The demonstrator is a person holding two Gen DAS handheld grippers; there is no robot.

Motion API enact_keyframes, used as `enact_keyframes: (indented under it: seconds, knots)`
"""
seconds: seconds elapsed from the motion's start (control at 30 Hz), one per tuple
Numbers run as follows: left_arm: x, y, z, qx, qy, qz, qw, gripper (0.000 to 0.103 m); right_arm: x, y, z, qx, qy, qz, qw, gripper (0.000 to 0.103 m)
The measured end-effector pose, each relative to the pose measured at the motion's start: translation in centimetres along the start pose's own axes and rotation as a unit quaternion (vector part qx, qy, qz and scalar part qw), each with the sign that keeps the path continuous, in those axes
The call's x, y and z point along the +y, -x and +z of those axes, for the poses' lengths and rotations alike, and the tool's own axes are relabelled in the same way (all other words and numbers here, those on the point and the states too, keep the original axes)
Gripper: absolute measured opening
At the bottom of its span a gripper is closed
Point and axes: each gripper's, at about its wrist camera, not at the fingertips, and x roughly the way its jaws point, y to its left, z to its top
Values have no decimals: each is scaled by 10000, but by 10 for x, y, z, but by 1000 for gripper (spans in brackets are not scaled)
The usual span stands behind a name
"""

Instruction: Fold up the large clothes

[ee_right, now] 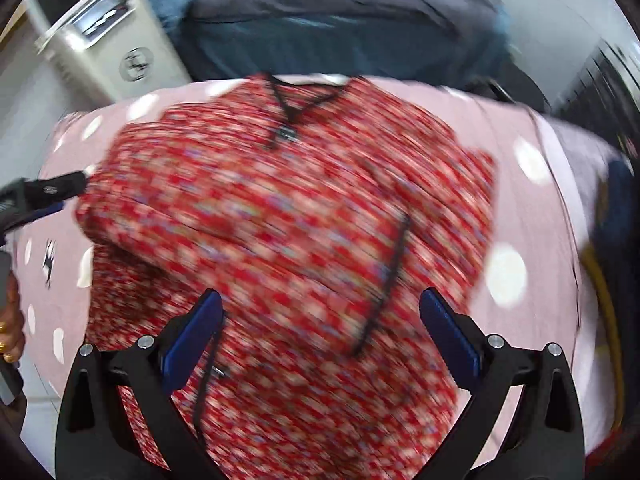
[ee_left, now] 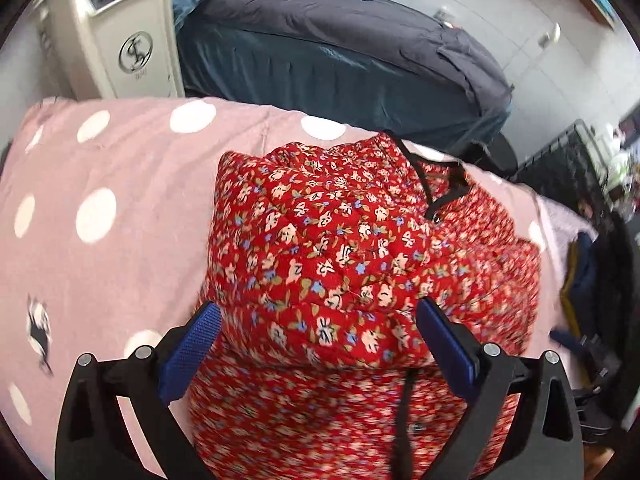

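Red floral garment [ee_left: 352,248], one, folded

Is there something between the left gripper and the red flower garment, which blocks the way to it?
Nothing visible does. The left gripper is open directly over the red floral garment, which lies partly folded on the pink dotted cover. Only air shows between the blue pads and the cloth.
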Motion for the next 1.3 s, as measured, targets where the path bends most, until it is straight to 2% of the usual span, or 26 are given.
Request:
enact_keyframes:
  seconds: [0.1, 0.17, 0.27, 0.33, 0.4, 0.47, 0.63, 0.87, 1.0, 1.3]
  knots:
    - [-15, -6, -2, 25, -479, 27, 9988, 95, 24, -16, 3, 57, 467, 71, 9989, 97]
    - [-22, -21, -3, 205, -696, 81, 9973, 95, 23, -38, 6, 361, 604, -34, 9975, 97]
    - [-21, -54, -3, 669, -693, 157, 9952, 96, 3, -74, 8, 907, 335, -388, 9946, 97]
    - [-21, -74, -6, 893, -831, 267, 9922, 98, -12, -88, 9, 1117, 40, -91, 9937, 97]
    - [-23, -93, -11, 1045, -1043, 424, 9881, 98, -13, -96, 11, 1182, 97, -16, 9929, 98]
    - [-25, -102, -14, 940, -1186, 501, 9872, 98, -7, -104, 12, 1232, 285, -68, 9920, 98]
    - [-21, -114, -12, 857, -1109, 423, 9892, 98, -3, -120, 17, 1390, 239, -42, 9900, 99]
    - [-19, -125, -6, 979, -1107, 373, 9883, 99, -5, -135, 31, 1441, 247, -17, 9893, 99]
    - [-16, -127, -3, 920, -1105, 380, 9889, 99, -4, -139, 35, 1337, 223, -34, 9908, 99]
    - [-21, -106, -14, 572, -1069, 397, 9918, 98, -6, -114, 3, 948, 211, -90, 9952, 99]
